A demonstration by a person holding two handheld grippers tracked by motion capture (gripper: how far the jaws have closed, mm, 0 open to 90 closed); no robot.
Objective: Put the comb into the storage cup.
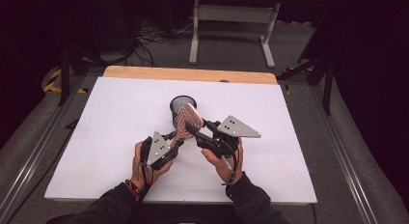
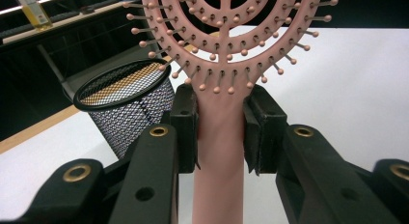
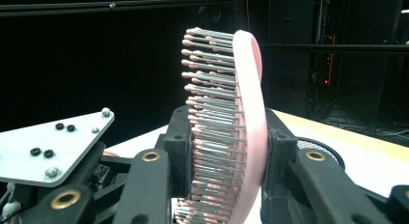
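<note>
Left gripper [image 2: 219, 132]: jaws pinch the pink hairbrush [image 1: 186, 119] by its neck, just below the bristles.
Right gripper [image 3: 226, 156]: jaws clamp the brush head, bristle face to back.
Brush axis: head up, above both jaws, over the mesh cup [image 2: 126, 108].

high: above, looking down at table [image 1: 111, 113] | gripper views: close-up along jaws — both share hairbrush [image 2: 226, 35]

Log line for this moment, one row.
left tool: shut on hairbrush handle | right tool: shut on hairbrush head | mesh cup: upright behind
</note>
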